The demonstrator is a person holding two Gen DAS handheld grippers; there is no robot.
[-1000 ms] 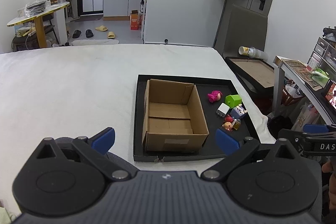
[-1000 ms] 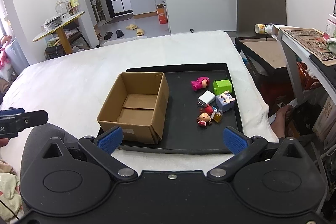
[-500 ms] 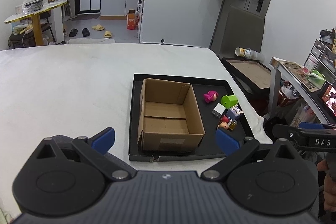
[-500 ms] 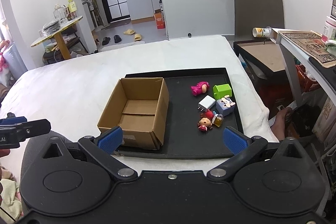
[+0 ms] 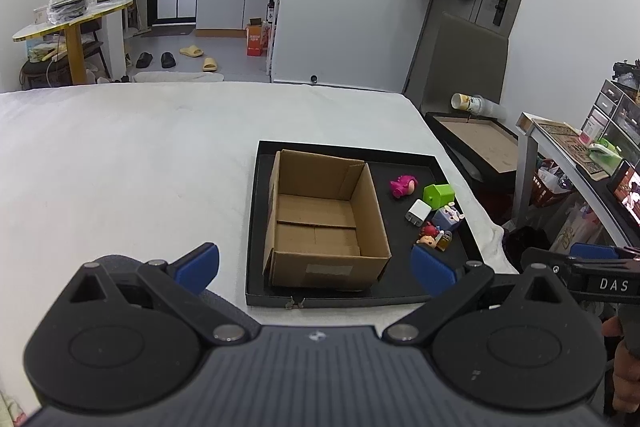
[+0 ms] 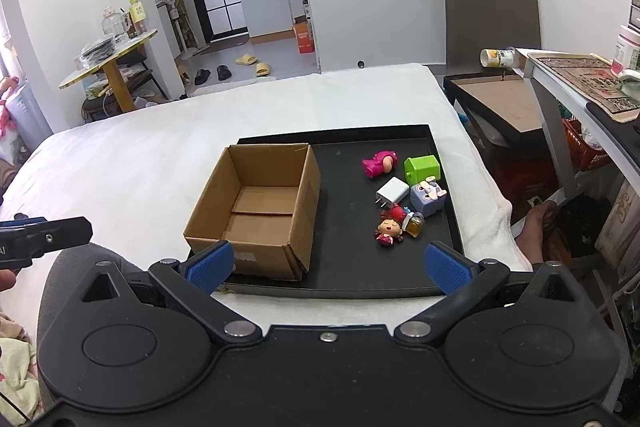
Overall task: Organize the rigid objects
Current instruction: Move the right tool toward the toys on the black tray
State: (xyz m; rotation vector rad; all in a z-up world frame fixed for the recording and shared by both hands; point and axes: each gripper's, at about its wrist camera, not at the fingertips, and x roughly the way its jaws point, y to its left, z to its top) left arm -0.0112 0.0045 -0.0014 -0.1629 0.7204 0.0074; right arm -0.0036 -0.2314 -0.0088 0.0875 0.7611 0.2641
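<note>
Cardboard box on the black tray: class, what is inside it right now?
The cardboard box holds nothing visible: only its bare folded bottom flaps show. The strip of floor right behind its near wall is hidden in both views. The toys lie outside it on the black tray.

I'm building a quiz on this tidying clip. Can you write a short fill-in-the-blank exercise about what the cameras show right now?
1. The cardboard box on the black tray holds ____ toys.
2. The house-shaped toy beside the pink figure is coloured ____.
3. The white charger lies on the tray, ____ the box.
4. Both the left tongs and the right tongs stand ____, gripping nothing.

Missing words: no; green; outside; open
</note>
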